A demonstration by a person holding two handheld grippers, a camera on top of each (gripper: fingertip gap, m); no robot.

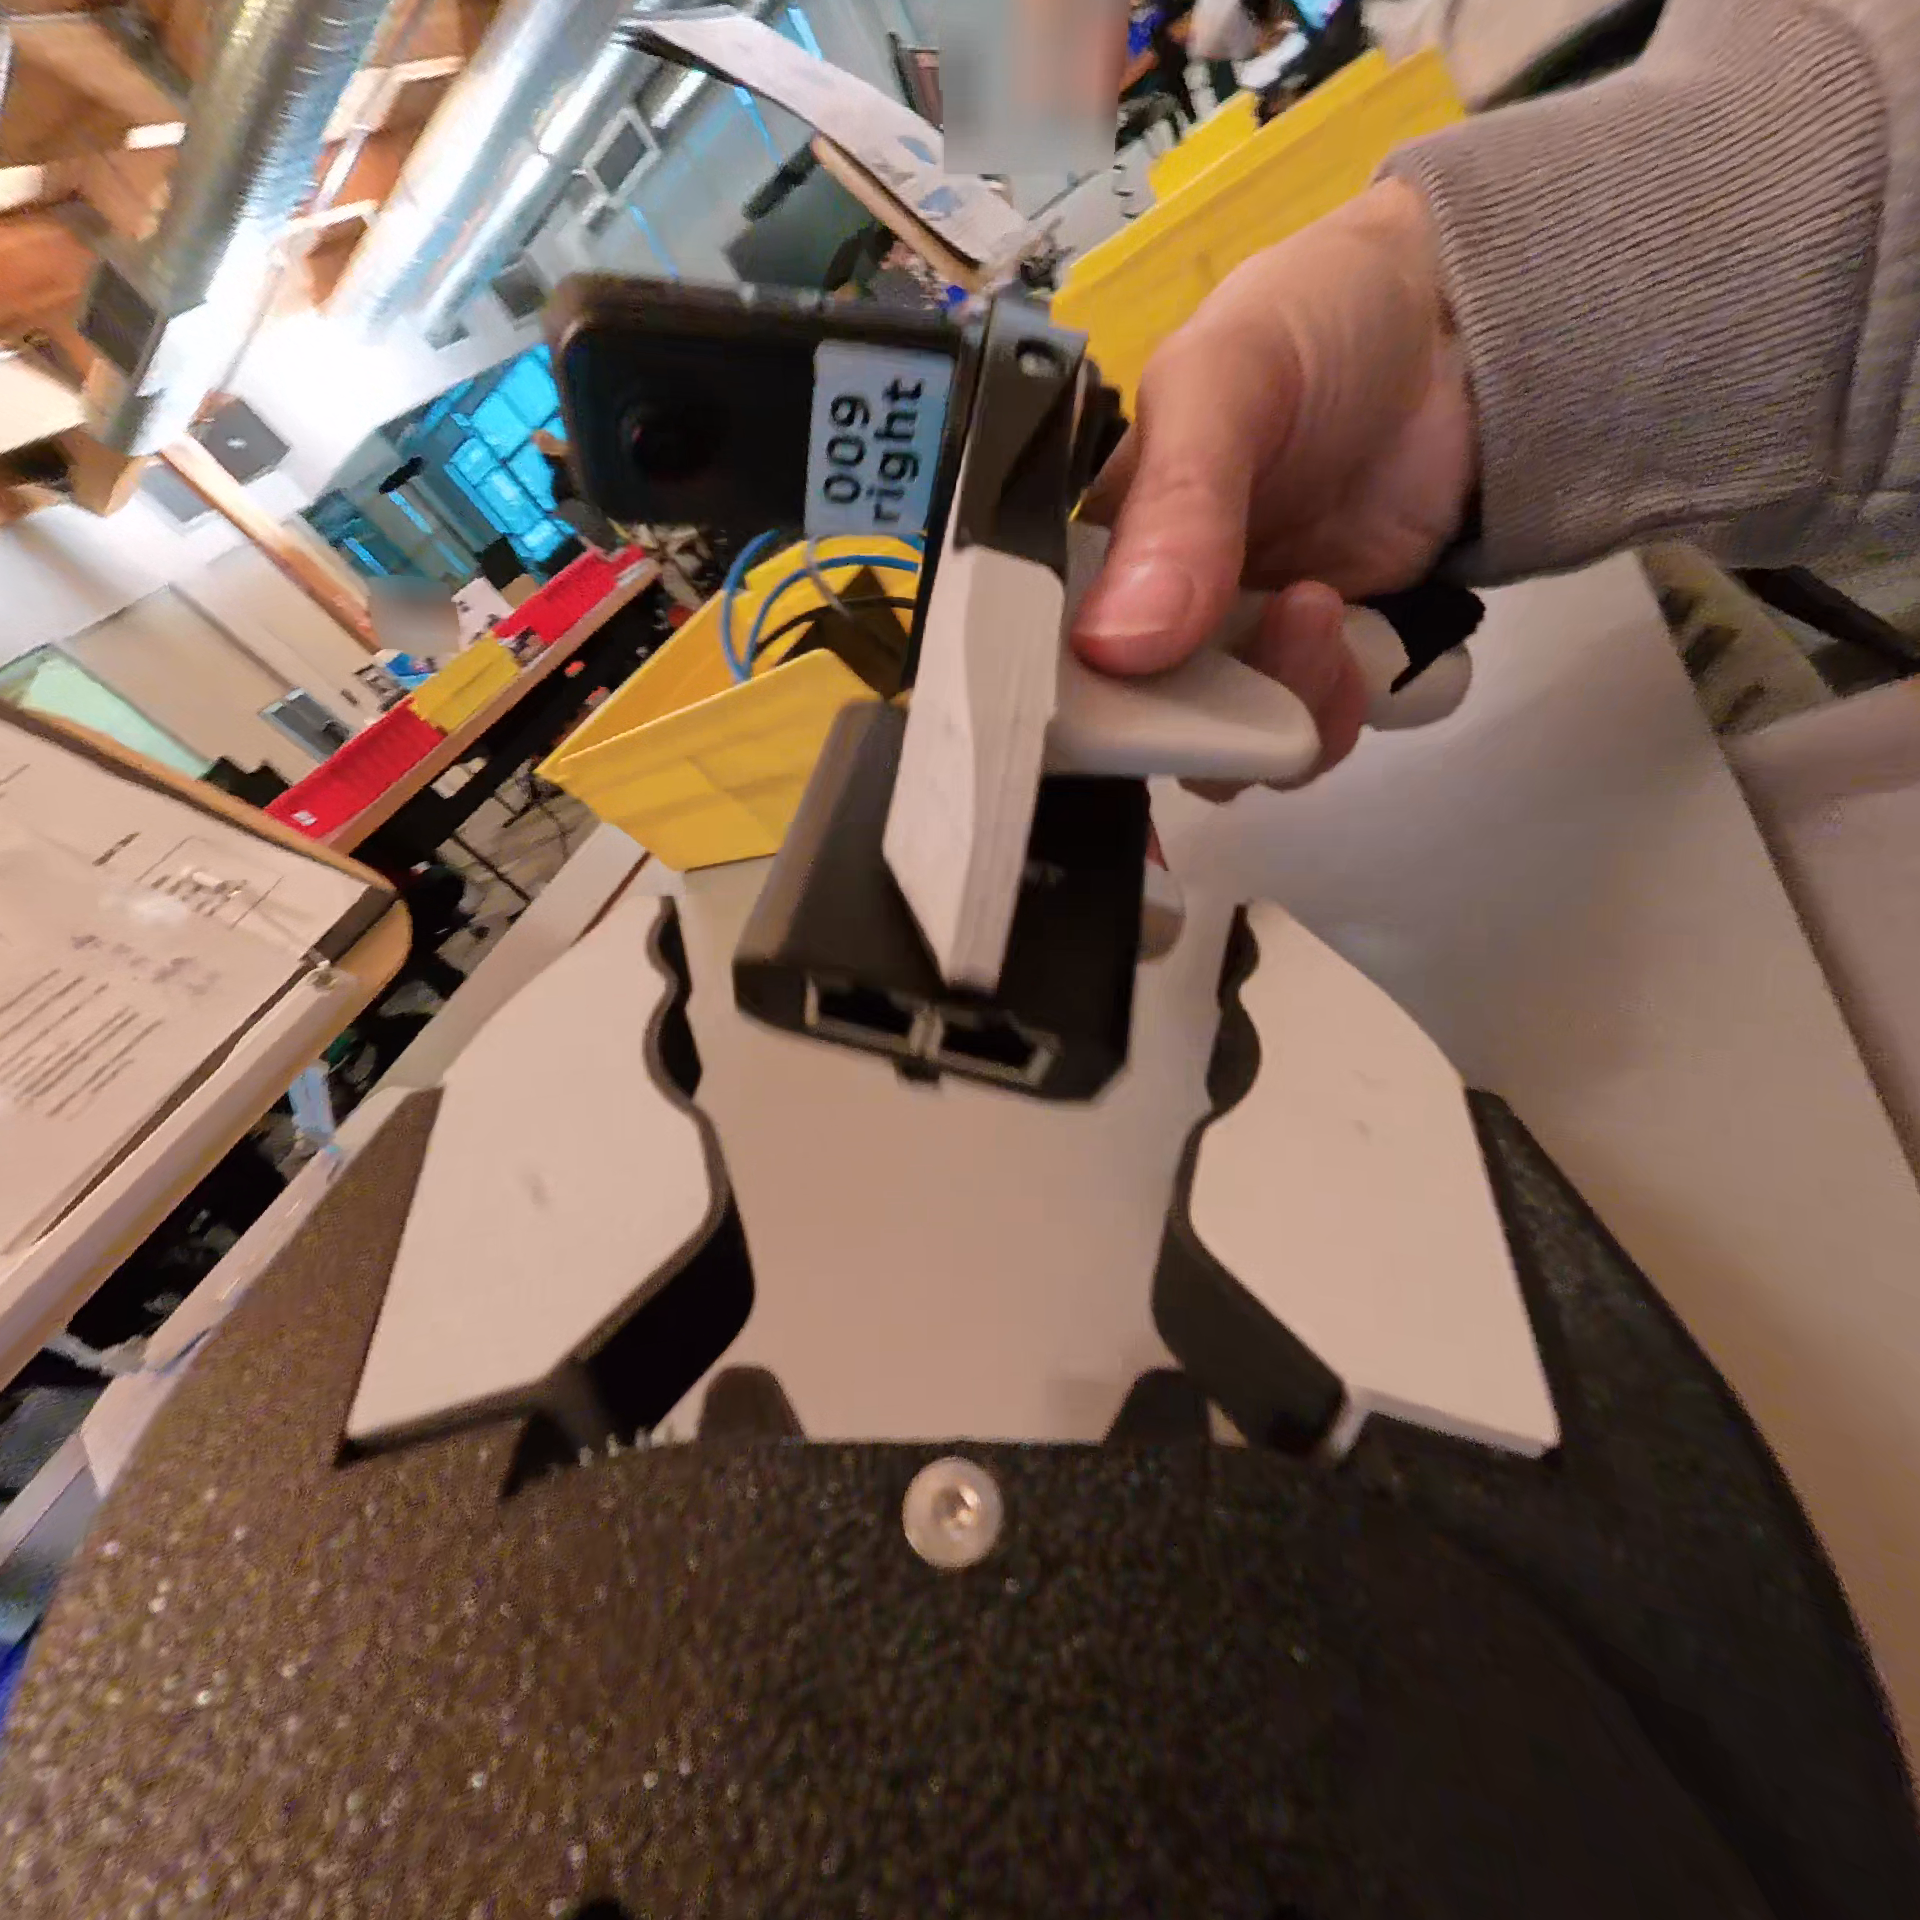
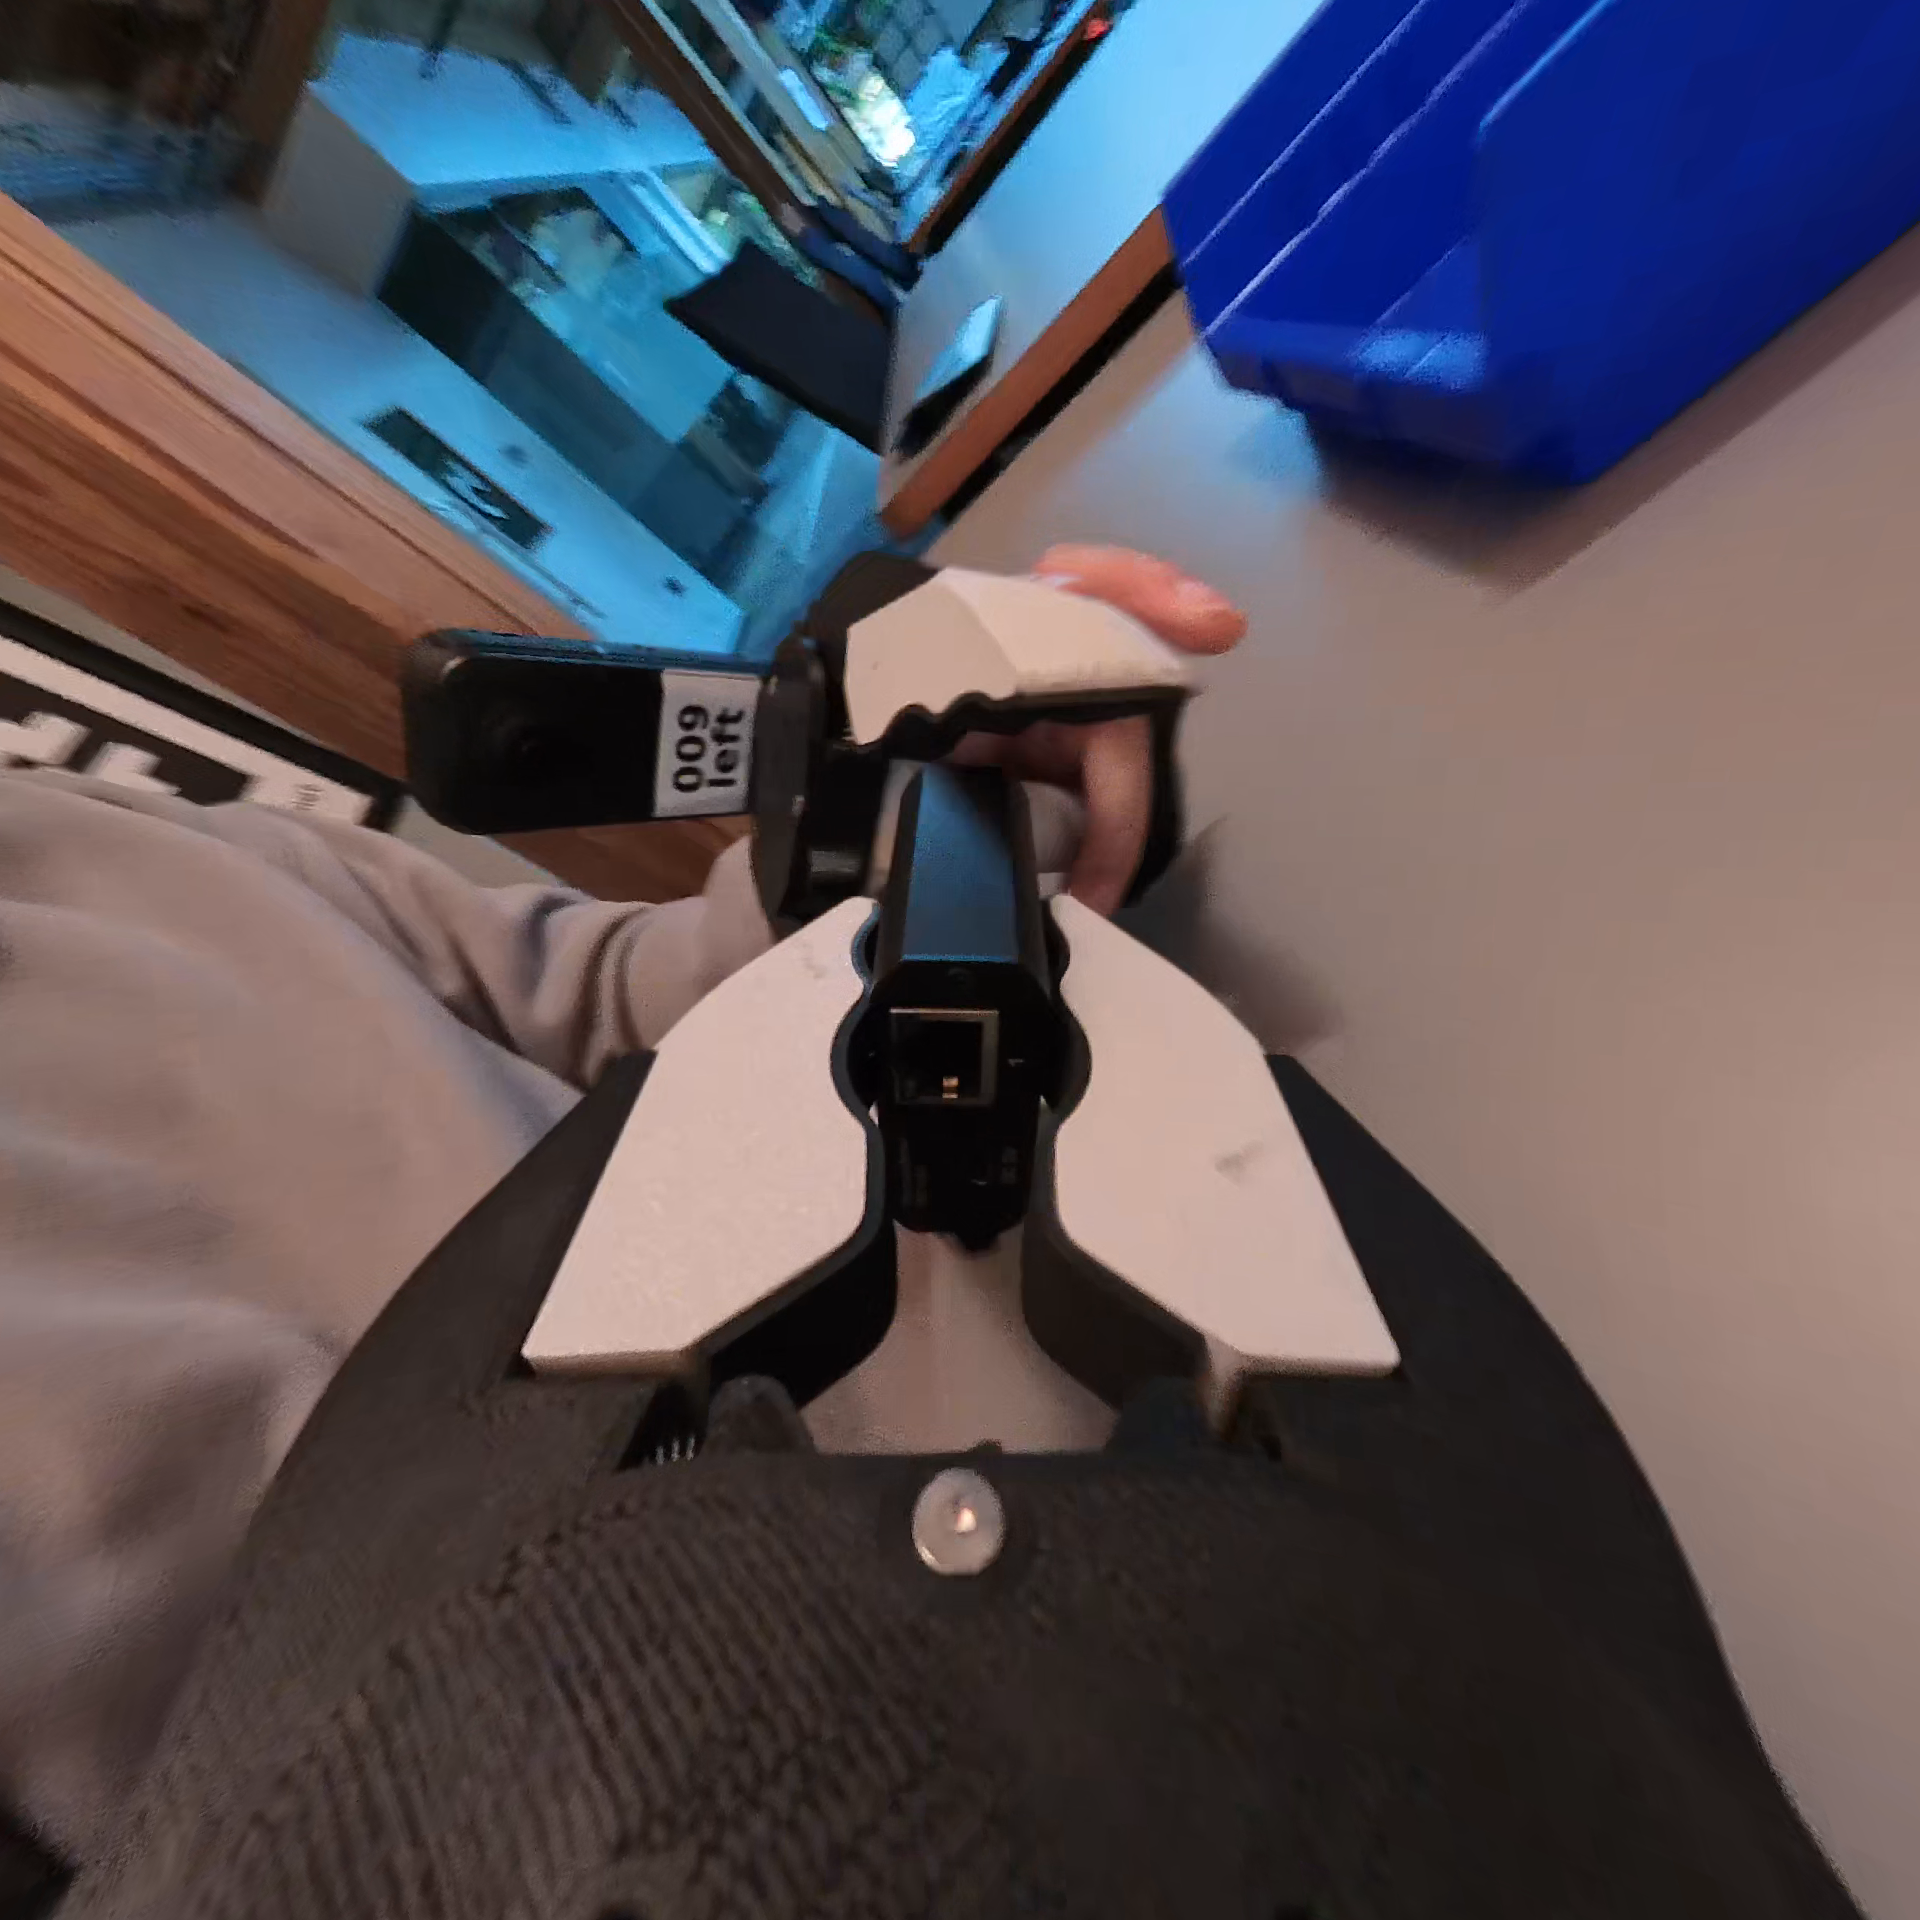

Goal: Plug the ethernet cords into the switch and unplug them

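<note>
A small black switch (image 2: 951, 997) is clamped in the right gripper (image 2: 961, 935), lifted off the pale surface (image 2: 1558, 935), ports empty. The left gripper (image 1: 951, 966) faces it with jaws open and empty. With no cord visible, the narrow hold could let the switch twist or slip; a yellow bin (image 1: 727, 748) and blue bin (image 2: 1558, 260) sit behind in a cluttered workshop.

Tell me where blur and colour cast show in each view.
Left wrist view: background shelves and yellow bins smeared by motion blur, switch soft. Right wrist view: strong blue cast over the background, blue bin blurred, switch port fairly sharp between the right gripper fingers.
</note>
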